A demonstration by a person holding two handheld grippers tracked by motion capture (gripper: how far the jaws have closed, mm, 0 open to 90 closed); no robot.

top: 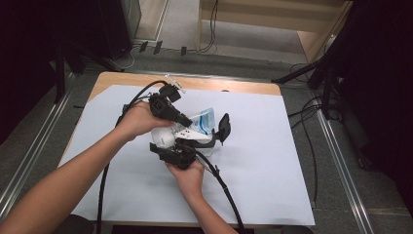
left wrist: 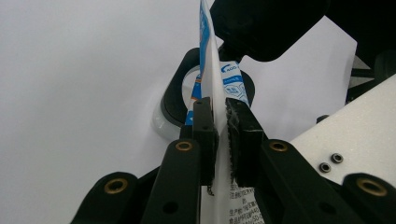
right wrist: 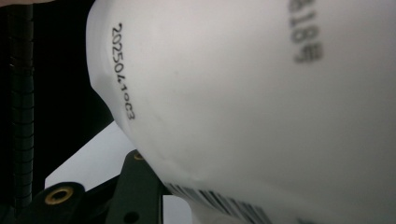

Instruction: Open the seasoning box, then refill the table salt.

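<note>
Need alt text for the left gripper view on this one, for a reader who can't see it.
Two black jaws rise from the bottom edge and pinch the thin flat edge of a white and blue pouch, which stands edge-on up the middle. Behind it sits a round black and white object on a white table cover; the other black gripper is at top right.

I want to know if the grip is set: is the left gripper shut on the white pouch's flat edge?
Shut. The left gripper has both pads pressed against the pouch, whose thin edge stands between them.
</note>
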